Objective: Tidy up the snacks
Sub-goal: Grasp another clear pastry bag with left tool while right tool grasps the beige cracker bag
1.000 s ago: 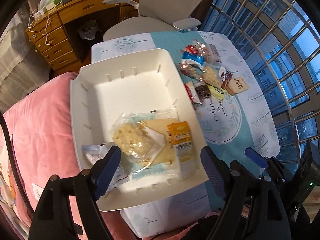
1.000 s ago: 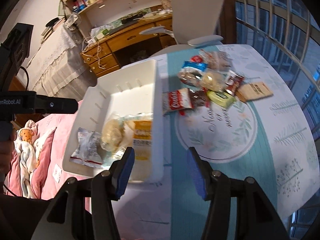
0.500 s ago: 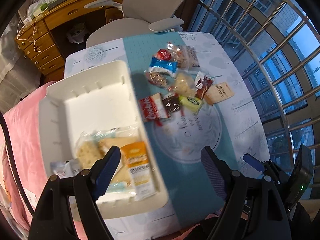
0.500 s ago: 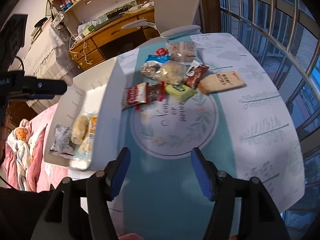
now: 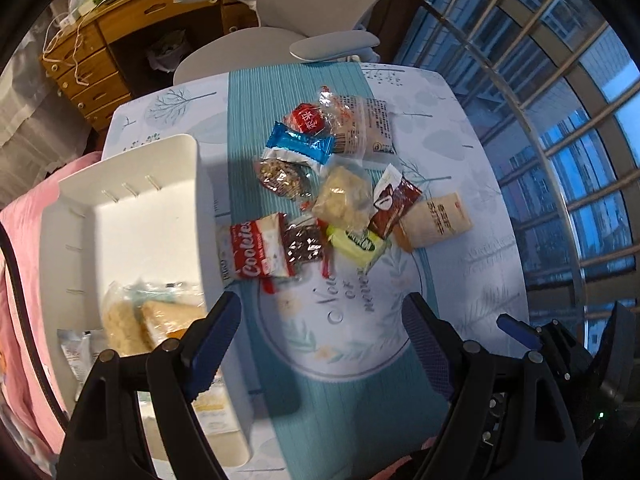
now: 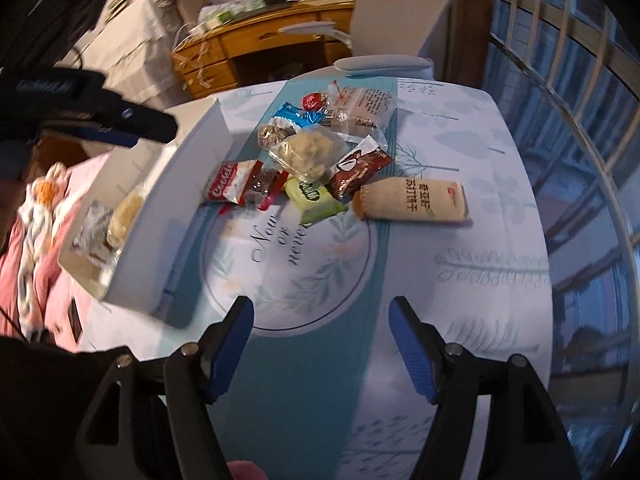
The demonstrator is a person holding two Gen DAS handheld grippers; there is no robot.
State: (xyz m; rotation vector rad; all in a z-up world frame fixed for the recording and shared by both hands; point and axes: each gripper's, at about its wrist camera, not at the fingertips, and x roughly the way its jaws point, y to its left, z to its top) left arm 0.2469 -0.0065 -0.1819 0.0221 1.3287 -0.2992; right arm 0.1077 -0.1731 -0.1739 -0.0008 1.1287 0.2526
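Bench (image 5: pixel 472 152) under a teal-and-white cloth; white bin (image 5: pixel 132 216) at its left edge, holding a few wrapped snacks (image 5: pixel 132 320) at its near end. Loose snack pile mid-bench, right of the bin: red Cookies pack (image 5: pixel 256 252) just beside the bin wall, tan biscuit pack (image 6: pixel 416 200) at the right end, green bar (image 6: pixel 316 198), brown sachet (image 6: pixel 358 172) and blue wrapper (image 5: pixel 300 146) between. Left claw (image 5: pixel 320 324) and right claw (image 6: pixel 322 328) both released, grasping nothing, hovering near the bench's front edge.
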